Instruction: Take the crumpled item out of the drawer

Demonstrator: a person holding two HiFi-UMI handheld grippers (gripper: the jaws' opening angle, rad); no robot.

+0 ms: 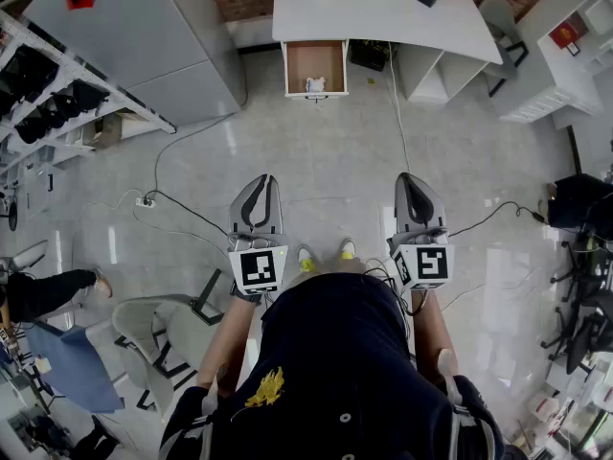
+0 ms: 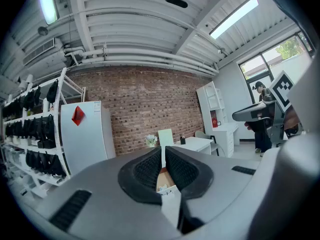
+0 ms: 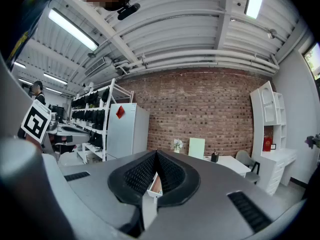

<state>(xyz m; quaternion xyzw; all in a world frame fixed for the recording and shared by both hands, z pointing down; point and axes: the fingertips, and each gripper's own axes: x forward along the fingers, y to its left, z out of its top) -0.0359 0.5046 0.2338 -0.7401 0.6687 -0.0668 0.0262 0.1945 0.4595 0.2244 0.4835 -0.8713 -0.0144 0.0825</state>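
Note:
Far ahead, a wooden drawer [image 1: 316, 63] stands pulled out from under a white desk [image 1: 383, 12]. A small white crumpled item [image 1: 315, 85] lies at the drawer's front end. I hold both grippers level at waist height over the floor, well short of the drawer. My left gripper [image 1: 264, 178] has its pads a thin slit apart with nothing between them. Through that slit, the left gripper [image 2: 163, 149] view shows the drawer [image 2: 166, 180] and the item [image 2: 165, 188]. The right gripper [image 1: 409, 176] is shut and empty, and past the right gripper [image 3: 156, 152] the drawer [image 3: 156, 184] shows.
A grey cabinet [image 1: 144, 36] and a rack of dark items [image 1: 48, 84] stand at the left. Cables [image 1: 182, 209] trail over the tiled floor. A chair [image 1: 163, 324] is at my lower left, a white shelf unit [image 1: 536, 84] and office chairs [image 1: 584, 305] at the right.

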